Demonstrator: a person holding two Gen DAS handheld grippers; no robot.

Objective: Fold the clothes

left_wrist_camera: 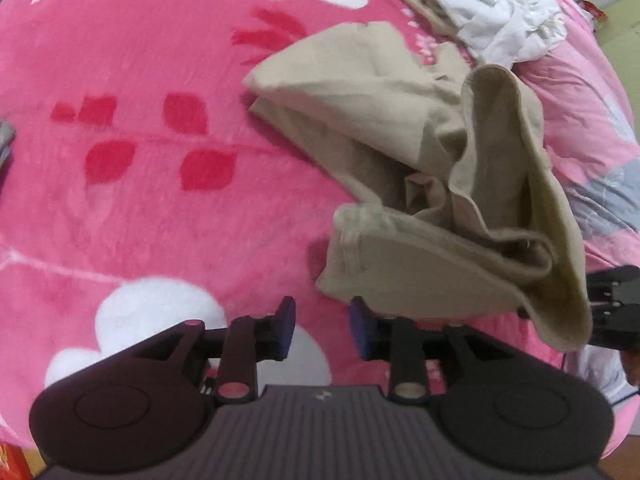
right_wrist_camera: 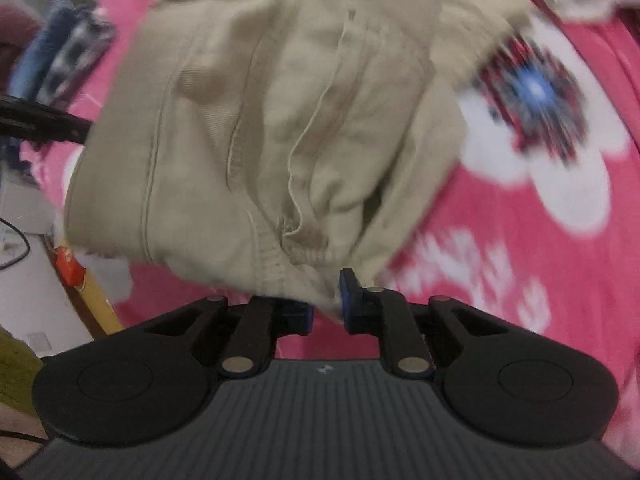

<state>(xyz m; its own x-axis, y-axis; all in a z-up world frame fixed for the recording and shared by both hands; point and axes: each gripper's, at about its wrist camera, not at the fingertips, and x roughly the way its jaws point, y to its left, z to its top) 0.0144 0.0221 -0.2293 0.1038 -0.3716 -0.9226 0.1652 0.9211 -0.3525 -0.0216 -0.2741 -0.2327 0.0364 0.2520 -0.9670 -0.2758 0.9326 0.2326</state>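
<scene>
R gripper (right_wrist_camera: 326, 300) clenched on hem of khaki garment (right_wrist_camera: 280, 128), cloth hanging fwd of fingers. L gripper (left_wrist_camera: 322, 328) released, hem just beyond right fingertip. Advise: regrip before lifting, keep hem taut.

Left gripper (left_wrist_camera: 322, 328) fingers apart; right gripper (right_wrist_camera: 326, 300) fingers pinched.

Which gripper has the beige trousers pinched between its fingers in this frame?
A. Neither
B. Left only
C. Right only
C: in the right wrist view the right gripper is closed on a fold of the beige trousers, while the left gripper has a bare gap, with cloth only beside one finger.
</scene>
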